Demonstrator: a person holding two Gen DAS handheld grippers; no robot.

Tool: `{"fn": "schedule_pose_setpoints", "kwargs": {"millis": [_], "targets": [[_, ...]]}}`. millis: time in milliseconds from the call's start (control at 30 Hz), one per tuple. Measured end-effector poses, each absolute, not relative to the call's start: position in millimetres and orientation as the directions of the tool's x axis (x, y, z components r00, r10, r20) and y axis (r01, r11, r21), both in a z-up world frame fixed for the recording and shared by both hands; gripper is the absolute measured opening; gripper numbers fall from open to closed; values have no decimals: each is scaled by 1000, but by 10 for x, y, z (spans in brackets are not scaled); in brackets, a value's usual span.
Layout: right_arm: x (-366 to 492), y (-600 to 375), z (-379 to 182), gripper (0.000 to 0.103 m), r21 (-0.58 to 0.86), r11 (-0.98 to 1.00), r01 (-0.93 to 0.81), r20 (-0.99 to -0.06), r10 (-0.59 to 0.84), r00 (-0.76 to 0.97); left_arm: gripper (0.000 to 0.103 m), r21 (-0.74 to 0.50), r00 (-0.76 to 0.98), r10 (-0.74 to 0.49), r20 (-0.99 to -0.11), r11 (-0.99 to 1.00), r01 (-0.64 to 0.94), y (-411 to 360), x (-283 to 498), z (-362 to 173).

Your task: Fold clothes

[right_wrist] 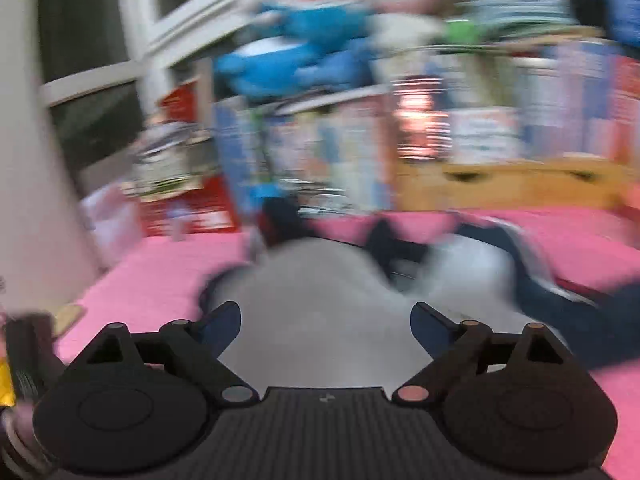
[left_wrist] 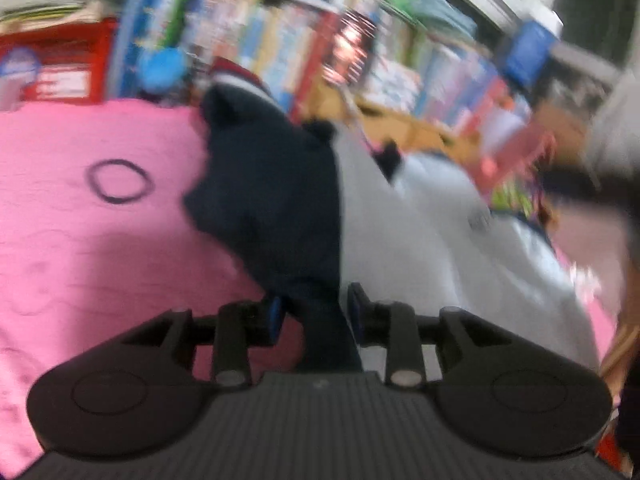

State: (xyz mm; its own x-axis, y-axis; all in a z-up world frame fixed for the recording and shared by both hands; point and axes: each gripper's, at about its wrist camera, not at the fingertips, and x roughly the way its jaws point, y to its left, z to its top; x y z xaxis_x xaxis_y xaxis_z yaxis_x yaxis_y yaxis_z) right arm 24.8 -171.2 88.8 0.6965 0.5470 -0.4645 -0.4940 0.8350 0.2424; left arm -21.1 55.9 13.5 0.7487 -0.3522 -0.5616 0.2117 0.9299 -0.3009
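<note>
In the left wrist view, our left gripper [left_wrist: 316, 306] has its jaws a little apart, with a navy fold of the garment [left_wrist: 276, 200] between the pads; we cannot tell if they still press it. The navy and grey garment lies rumpled on the pink bed cover [left_wrist: 80, 240] beside a hair tie [left_wrist: 120, 181].

In the right wrist view, our right gripper [right_wrist: 326, 320] stands wide open, empty, above the grey panel. We judge folding barely started. Blur hides sleeves and edges.

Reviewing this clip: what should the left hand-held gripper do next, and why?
Probably back off the navy sleeve. The left hand-held gripper has its jaws parted with navy cloth between them, apparently unpinched, and the garment lies on the pink cover.
</note>
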Motion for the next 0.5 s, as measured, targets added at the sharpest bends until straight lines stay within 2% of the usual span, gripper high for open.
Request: {"fn": "schedule_pose_setpoints", "kwargs": {"millis": [100,133,167,267,400,500], "targets": [[555,-1067,907,91,176,800,-574,-437,586,682,32,-199,737,-349,-579,937,287,317,-205,70],[653,-856,858,89,155,791,-592,-446,591,672,38,-182,733,-355,-580,934,308,278,-208,50],[737,-706,788,83,141,789,-597,-463,586,665,43,-172,730,-364,-579,929,327,256,-217,38],[950,-518,487,36,85,825,-559,-574,499,650,43,-196,720,-391,-574,919,343,310,-256,16],[1056,-702,149,34,8,885,-466,-665,353,658,43,-314,700,-459,-548,888,336,539,-286,31],[1050,-1114,2,34,49,907,-418,-680,337,652,46,-435,738,-478,-476,858,275,835,-215,137]]}}
